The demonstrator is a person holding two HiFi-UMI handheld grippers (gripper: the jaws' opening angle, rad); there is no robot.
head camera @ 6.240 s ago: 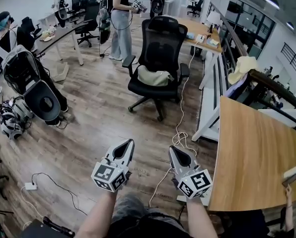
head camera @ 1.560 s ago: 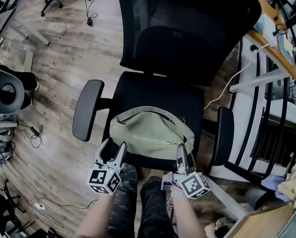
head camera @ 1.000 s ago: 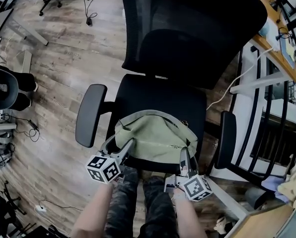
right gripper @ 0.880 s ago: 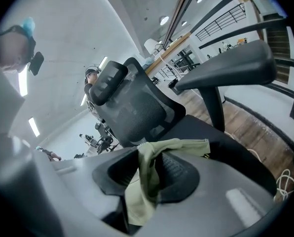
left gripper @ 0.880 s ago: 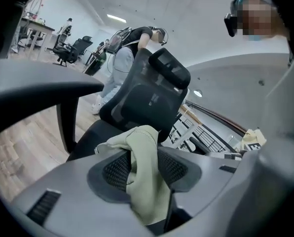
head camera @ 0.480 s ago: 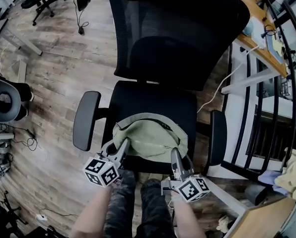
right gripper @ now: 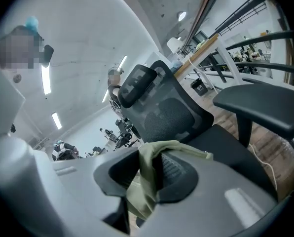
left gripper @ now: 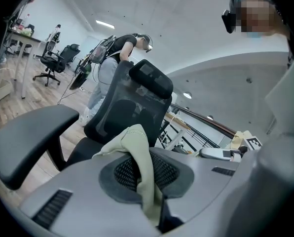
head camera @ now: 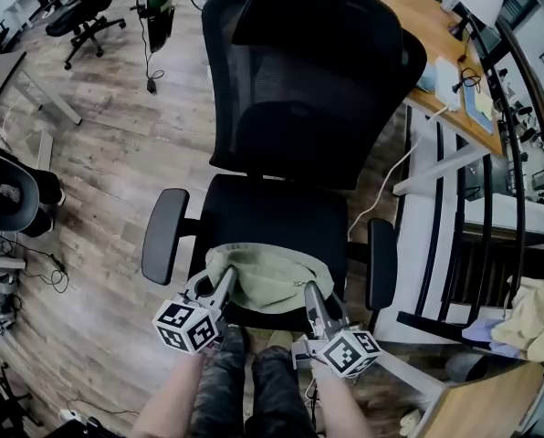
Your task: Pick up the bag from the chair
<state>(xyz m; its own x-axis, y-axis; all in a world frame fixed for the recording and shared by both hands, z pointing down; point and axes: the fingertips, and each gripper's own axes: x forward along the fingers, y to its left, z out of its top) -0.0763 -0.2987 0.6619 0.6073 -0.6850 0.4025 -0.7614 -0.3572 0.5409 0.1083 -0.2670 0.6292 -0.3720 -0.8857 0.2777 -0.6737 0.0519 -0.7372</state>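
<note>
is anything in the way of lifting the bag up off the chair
Nothing visible does. The left gripper and right gripper have just been closing and grip the bag; the armrests stand to its sides, not over it.

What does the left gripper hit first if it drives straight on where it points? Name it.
Its jaws, just closed, already pinch fabric of the bag. Beyond that, the left gripper likely meets the lower chair backrest, though depth is unclear.

Backrest (head camera: 299, 108) and two armrests (head camera: 165, 235) wall the seat (head camera: 272, 215); only its front is open
</note>
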